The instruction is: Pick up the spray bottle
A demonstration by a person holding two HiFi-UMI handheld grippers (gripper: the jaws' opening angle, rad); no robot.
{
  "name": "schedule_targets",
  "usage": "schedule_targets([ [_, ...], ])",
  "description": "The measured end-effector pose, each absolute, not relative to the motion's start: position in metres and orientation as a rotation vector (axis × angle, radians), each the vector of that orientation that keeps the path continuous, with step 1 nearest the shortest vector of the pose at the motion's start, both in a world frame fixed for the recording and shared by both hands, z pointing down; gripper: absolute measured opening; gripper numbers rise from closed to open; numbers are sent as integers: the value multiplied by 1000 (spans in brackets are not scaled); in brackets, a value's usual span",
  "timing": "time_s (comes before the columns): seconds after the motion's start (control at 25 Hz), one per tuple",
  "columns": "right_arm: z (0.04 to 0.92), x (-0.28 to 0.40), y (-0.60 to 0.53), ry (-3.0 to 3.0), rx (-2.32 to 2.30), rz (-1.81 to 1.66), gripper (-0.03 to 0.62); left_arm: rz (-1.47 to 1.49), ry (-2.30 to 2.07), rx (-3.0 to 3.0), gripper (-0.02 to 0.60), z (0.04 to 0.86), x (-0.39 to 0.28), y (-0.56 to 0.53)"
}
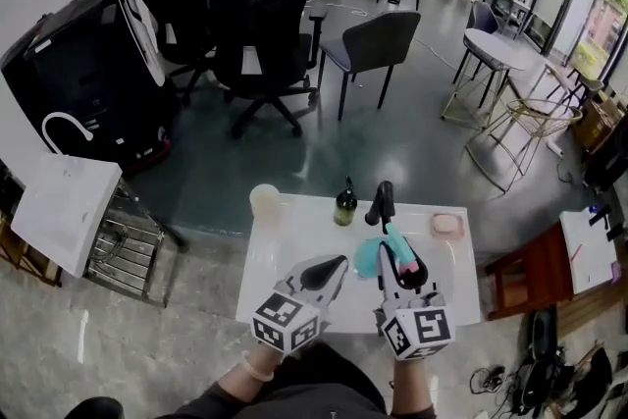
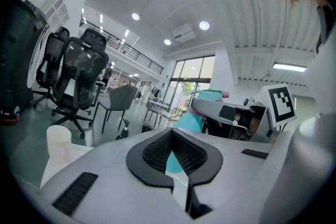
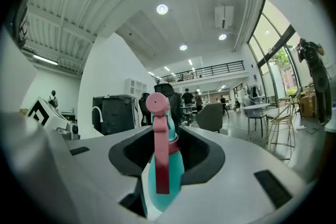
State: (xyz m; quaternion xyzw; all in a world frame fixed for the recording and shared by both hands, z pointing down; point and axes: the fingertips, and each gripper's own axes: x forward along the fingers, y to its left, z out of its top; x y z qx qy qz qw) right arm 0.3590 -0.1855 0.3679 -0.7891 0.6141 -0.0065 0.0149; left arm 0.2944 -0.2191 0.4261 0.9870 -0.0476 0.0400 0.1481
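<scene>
A teal spray bottle (image 1: pixel 371 256) with a pink trigger stands upright between the jaws of my right gripper (image 1: pixel 394 255), a little above the white table (image 1: pixel 285 250). In the right gripper view the bottle (image 3: pixel 167 168) fills the gap between the pads, and the right gripper (image 3: pixel 165 178) is shut on its body. My left gripper (image 1: pixel 329 271) hovers just left of it with its jaws together and nothing in them. The left gripper view looks past the left gripper (image 2: pixel 176 165) at the teal bottle (image 2: pixel 188 119) to its right.
On the table's far edge stand a pale cup (image 1: pixel 265 201), a dark green bottle (image 1: pixel 345 203), a black object (image 1: pixel 381 201) and a pink dish (image 1: pixel 446 226). Office chairs (image 1: pixel 257 25) stand beyond. A wire rack (image 1: pixel 128 245) is at left, a red stool (image 1: pixel 535 275) at right.
</scene>
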Motion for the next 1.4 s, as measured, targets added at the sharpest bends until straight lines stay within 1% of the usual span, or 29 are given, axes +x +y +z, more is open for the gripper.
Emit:
schedule_targets([
  [0.48, 372, 408, -107, 1665, -2647, -18, 133, 167, 87, 2850, 5, 427, 334, -164],
  [0.88, 372, 409, -98, 1682, -2657, -20, 133, 182, 96, 2840, 5, 431, 339, -156],
  [1.4, 377, 398, -126, 1761, -2599, -22, 133, 187, 17, 2841, 5, 435, 327, -180],
])
